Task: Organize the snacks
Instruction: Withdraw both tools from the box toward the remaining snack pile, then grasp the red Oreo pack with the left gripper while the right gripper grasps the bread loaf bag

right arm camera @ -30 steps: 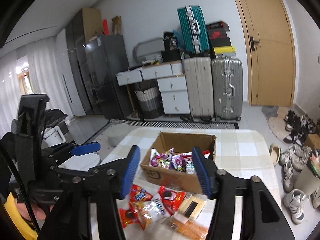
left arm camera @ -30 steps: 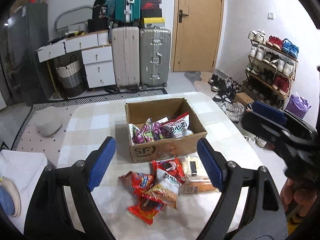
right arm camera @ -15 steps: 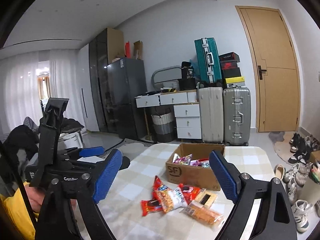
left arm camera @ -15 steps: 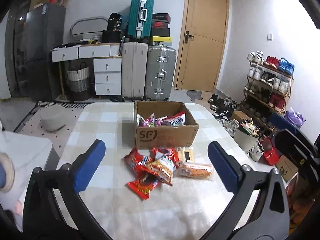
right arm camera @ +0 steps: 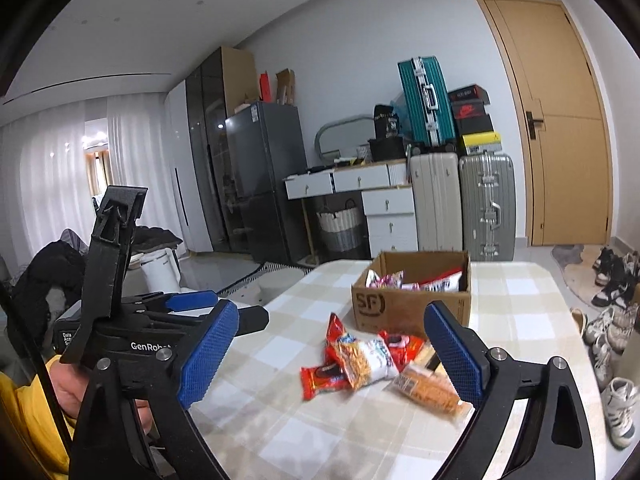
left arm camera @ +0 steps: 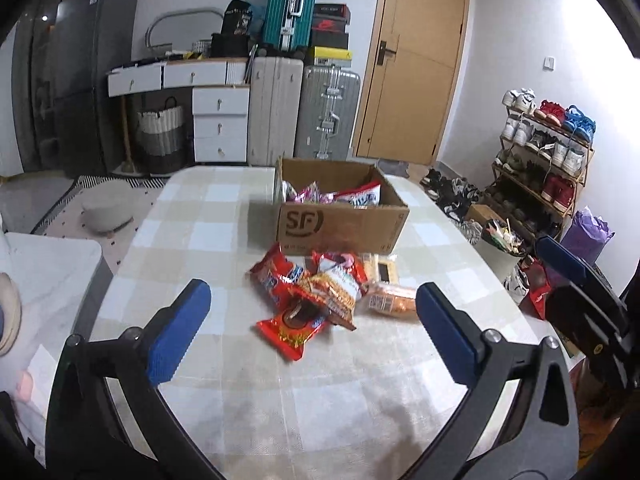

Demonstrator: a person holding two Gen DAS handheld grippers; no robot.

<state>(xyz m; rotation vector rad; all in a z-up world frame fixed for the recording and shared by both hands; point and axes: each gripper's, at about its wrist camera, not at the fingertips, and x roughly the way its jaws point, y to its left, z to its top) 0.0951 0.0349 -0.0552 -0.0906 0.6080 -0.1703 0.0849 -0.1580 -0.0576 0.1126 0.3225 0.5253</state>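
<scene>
Snacks (left arm camera: 316,296) lie in a loose pile on a bench (left arm camera: 224,240) covered with a pale checked cloth, just in front of an open cardboard box (left arm camera: 340,224) printed with the letters SF. That box sits toward the far side of the bench and already holds several more packets, purple and white ones among them. Nearest the camera in the pile is a red packet (left arm camera: 294,326); a yellow and white bag (left arm camera: 334,290) overlaps it, another red packet (left arm camera: 274,274) lies to the left, and an orange cracker pack (left arm camera: 390,300) lies to the right.

Both grippers are held above the near edge of the bench, clear of the pile. The left gripper (left arm camera: 310,332) has its blue-padded jaws spread wide apart with nothing between them. The right gripper (right arm camera: 332,356) also has its jaws wide apart and empty; they have just been opening. In the right wrist view, a hand (right arm camera: 70,390) with a yellow sleeve holds the left gripper at the left edge.
</scene>
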